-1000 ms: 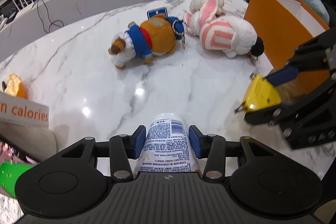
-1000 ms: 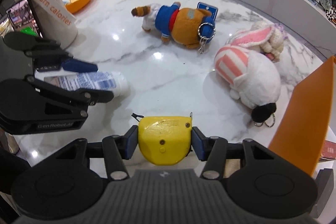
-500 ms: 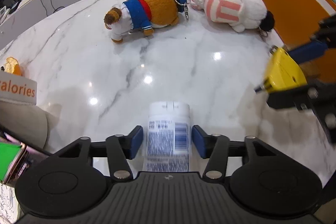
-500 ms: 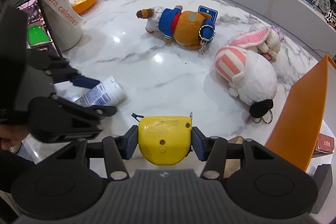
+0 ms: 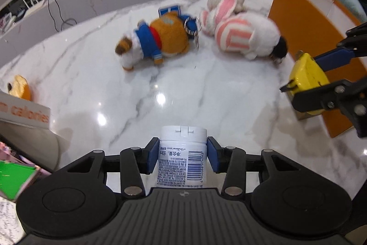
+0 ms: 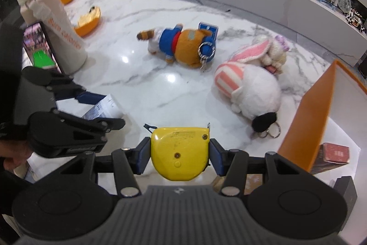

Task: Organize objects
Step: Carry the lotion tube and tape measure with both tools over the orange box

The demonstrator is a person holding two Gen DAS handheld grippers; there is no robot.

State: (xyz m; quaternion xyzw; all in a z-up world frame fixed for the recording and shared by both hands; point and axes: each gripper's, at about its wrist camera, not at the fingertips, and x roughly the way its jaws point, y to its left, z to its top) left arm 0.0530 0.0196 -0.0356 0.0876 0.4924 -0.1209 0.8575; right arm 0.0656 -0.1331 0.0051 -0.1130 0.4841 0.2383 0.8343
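Note:
My left gripper [image 5: 183, 156] is shut on a white tube with a barcode label [image 5: 181, 162], cap pointing forward, held above the marble table [image 5: 160, 111]. It also shows at the left of the right wrist view [image 6: 104, 108]. My right gripper [image 6: 180, 153] is shut on a yellow tape measure [image 6: 180, 150]; it shows at the right of the left wrist view [image 5: 305, 82], next to the orange box [image 5: 305, 24]. A brown plush bear in blue [image 5: 158, 40] and a pink-striped white plush [image 5: 243, 38] lie on the table ahead.
The orange box wall [image 6: 316, 111] stands at the right, with a small red box [image 6: 335, 154] beside it. A white bottle with orange lettering [image 6: 57, 33] and a phone [image 6: 37, 49] stand at the left. Orange pieces [image 6: 88, 21] lie behind them.
The left gripper has lifted and levelled with the tube; the tube's cap now faces forward. The right gripper has risen slightly with the tape measure. The plush toys have not moved.

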